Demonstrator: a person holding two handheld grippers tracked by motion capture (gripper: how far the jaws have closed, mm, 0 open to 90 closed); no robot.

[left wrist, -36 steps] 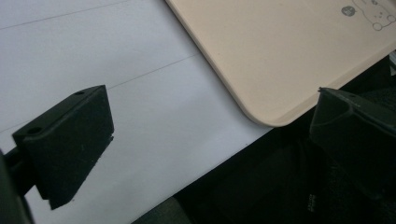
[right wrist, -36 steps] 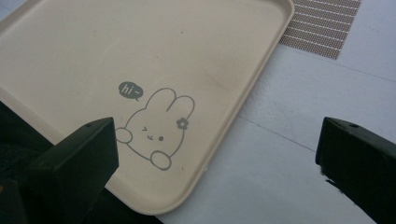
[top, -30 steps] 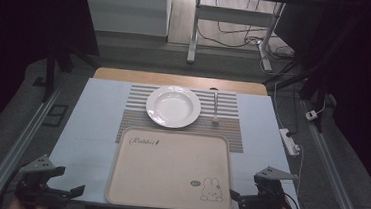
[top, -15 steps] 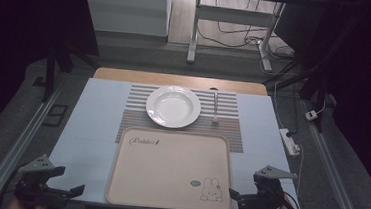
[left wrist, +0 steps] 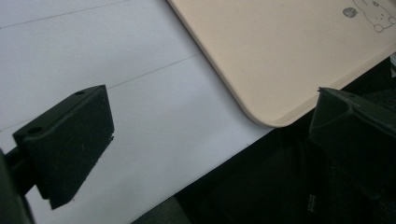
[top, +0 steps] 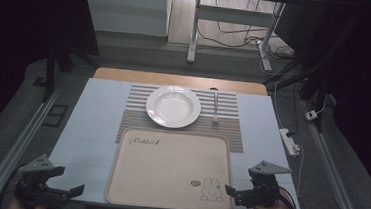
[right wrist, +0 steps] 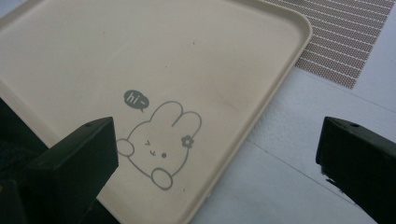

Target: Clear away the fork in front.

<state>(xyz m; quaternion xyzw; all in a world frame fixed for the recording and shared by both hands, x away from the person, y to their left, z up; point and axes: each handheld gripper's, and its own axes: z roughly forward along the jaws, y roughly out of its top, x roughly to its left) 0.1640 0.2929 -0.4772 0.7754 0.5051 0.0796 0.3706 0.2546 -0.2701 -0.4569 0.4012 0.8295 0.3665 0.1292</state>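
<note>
- High view, nearest me: left hand-held gripper (top: 69, 191) sits at the near-left corner of the desk (top: 91, 127), jaws spread wide, nothing between them. Apart from the tray (top: 168, 168), pointing toward its near-left corner.
- Left gripper view backs that up: tray corner (left wrist: 261, 112) lies ahead between the two black jaws, not touched.
- Right hand-held gripper (top: 231, 193) also released, jaws wide. It's just beside the tray's near-right edge, by the rabbit print (top: 211, 192); can't tell from above if a jaw tip touches the rim.
- Right gripper view: rabbit print (right wrist: 159, 142) and the "hi" bubble sit between the jaws, right rim running diagonally thru the gap.
- My read: step in hand is getting a grip on the tray w/ both sides. To do it well, I'd bring each hand-held gripper in level w/ the rim, one jaw over & one under the lip, then close both at once so the tray doesn't skid or twist on the smooth desk.
- Rim looks low & rounded, so a shallow bite could slip; go deep enough.
- Farther out: striped placemat (top: 232, 123) partly under the tray's far edge, white plate (top: 173, 106) on it, spoon (top: 215, 107) right of the plate. Keep the tray from nudging those.
</note>
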